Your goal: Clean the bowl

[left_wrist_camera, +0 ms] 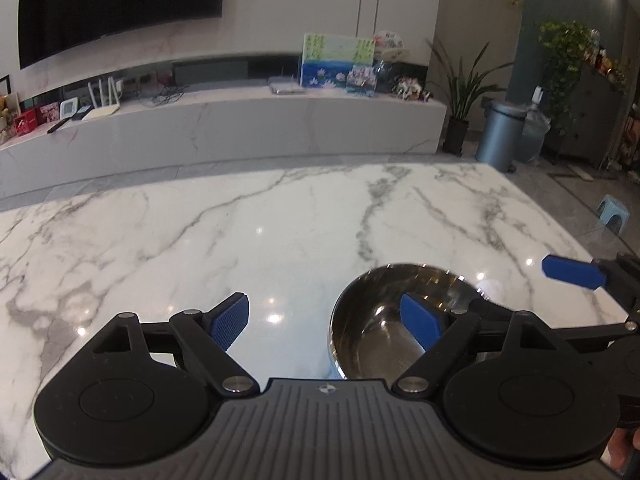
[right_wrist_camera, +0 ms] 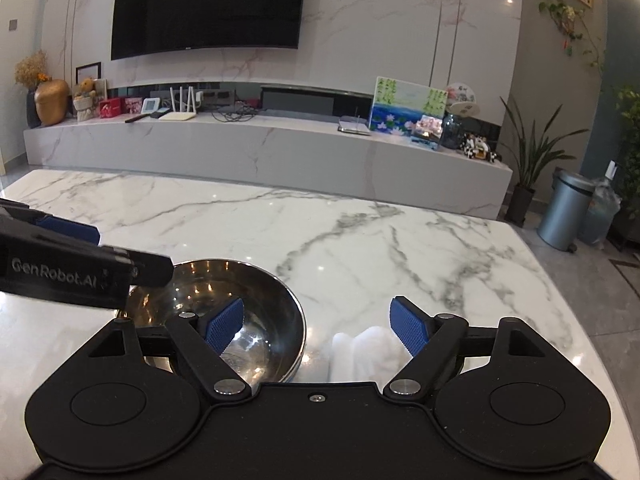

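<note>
1. Left tool (left_wrist_camera: 326, 326): blue ribbed pads spread wide, holding nothing; its right pad hangs over the hollow of the round, polished stainless-steel bowl (left_wrist_camera: 372, 320), its left pad over bare stone; whether the pad touches the metal cannot be told
2. Right tool (right_wrist_camera: 318, 326): likewise spread wide and empty; its left pad stands over the bowl (right_wrist_camera: 256, 312), its right pad over the crumpled white tissue wad (right_wrist_camera: 360, 350)
3. Position of the bowl: upright on the white grey-veined marble desk (left_wrist_camera: 240, 232), near the front edge, between the two tools; the tissue wad lies on the desk just beside the bowl's right wall, apparently touching its base
4. Progress, as a judgement: wiping appears not yet begun, since the tissue wad lies ungrasped and neither tool steadies the bowl; the interior looks bright, with small specks or droplets near the bottom whose nature cannot be told; remaining steps are likely to grasp the wad, brace the bowl, and wipe its inner wall
5. Surface: glossy, reflecting ceiling lights, so the bowl may slide if pushed unbraced
6. Room: a dark wall-mounted television (right_wrist_camera: 208, 4) above a long marble ledge (right_wrist_camera: 260, 152) carrying a white router, a painted picture and ornaments; a potted plant and a grey-blue cylindrical bin (right_wrist_camera: 562, 210) stand on the floor at the right
</note>
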`<action>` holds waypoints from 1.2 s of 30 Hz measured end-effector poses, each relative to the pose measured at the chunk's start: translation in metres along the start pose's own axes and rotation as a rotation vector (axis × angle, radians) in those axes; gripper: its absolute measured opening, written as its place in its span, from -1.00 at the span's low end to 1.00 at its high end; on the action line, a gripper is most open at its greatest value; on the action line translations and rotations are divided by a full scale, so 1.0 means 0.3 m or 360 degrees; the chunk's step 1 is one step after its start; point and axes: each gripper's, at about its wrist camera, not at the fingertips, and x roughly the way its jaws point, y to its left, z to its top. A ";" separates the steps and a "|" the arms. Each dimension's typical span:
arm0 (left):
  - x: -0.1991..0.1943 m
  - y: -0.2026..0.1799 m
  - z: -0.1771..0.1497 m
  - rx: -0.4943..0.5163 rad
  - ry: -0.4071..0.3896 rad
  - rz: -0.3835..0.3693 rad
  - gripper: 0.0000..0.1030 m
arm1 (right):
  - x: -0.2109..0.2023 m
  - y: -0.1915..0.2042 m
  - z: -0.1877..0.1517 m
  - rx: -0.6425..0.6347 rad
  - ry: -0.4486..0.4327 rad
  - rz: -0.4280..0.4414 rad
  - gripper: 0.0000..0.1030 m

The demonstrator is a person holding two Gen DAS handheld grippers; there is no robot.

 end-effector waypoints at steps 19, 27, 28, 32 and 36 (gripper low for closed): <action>-0.006 0.027 0.003 -0.0060 0.0088 0.0046 0.61 | 0.010 0.037 0.003 -0.0033 0.0075 0.0014 0.53; 0.010 0.020 0.004 -0.0060 0.0119 0.0049 0.61 | 0.014 0.032 0.004 -0.0028 0.0097 0.0019 0.53; 0.011 0.019 0.003 -0.0058 0.0117 0.0048 0.61 | 0.014 0.032 0.005 -0.0028 0.0097 0.0020 0.53; 0.011 0.017 0.005 -0.0050 0.0116 0.0063 0.61 | 0.007 0.028 0.005 -0.0026 0.0096 0.0021 0.53; 0.013 0.015 0.005 -0.0052 0.0118 0.0073 0.61 | 0.003 0.023 0.003 -0.0019 0.0102 0.0025 0.53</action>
